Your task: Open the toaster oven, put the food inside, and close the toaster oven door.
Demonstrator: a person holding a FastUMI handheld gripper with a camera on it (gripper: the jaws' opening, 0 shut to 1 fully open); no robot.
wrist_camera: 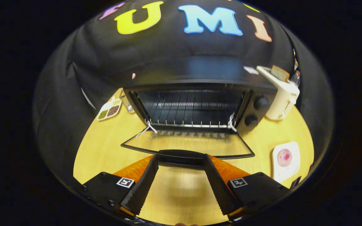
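Toaster oven point(196, 103) sat mid-desk point(105, 150), door point(187, 146) already dropped flat toward the gripper point(181, 160), wire rack point(193, 108) bare inside. Fingers were spread wide, tips right at the door handle point(181, 156), one at each end; nothing was clamped between them, so I'd call them released. Whether the tips actually touched the handle couldn't be told.

Food: pink round item on the white plate point(286, 160), on the desk to the right of the door, just beyond the right finger. A white toaster point(281, 94) with a bread slice stood right of the oven, and a sectioned dish point(109, 110) lay on the left.

Judgement: opening looked done, so the step in hand was backing off the handle and fetching the food. Do it well by lifting clear of the door edge before swinging right, so the door doesn't bounce. Approach the plate low, close on the food itself rather than the plate rim. It looked soft, so squeeze lightly.
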